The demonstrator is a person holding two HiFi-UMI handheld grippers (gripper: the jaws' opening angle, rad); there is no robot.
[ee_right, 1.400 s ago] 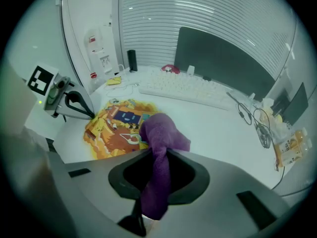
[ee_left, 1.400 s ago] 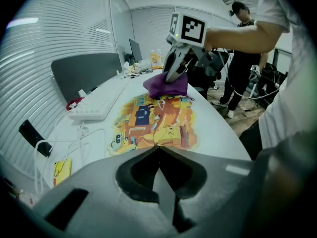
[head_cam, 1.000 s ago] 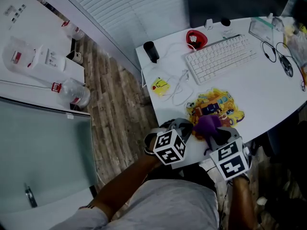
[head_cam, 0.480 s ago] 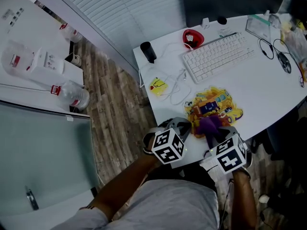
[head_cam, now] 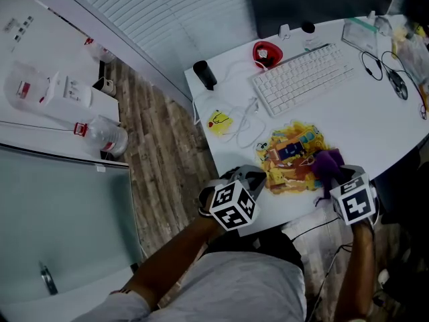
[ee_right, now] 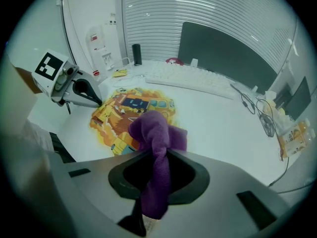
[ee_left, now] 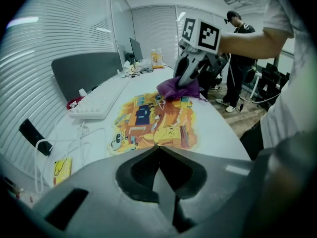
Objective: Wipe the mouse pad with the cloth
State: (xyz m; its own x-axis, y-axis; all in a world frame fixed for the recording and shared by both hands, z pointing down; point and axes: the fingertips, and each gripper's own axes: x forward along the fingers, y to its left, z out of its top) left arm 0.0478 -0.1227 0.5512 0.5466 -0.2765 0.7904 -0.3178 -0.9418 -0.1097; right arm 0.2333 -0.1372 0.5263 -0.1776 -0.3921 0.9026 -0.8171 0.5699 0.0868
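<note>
I am pinching the cloth [head_cam: 327, 161] in the right gripper [head_cam: 333, 175] at the right edge of the mouse pad [head_cam: 289, 154], which is stretching leftward across the table [head_cam: 375, 126] toward the closed, empty left gripper [head_cam: 253, 178].

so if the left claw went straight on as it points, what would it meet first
Probably the mouse pad, whose near edge lies right ahead of the shut left claw. If it clears the pad, the purple cloth in the right claw comes next.
</note>
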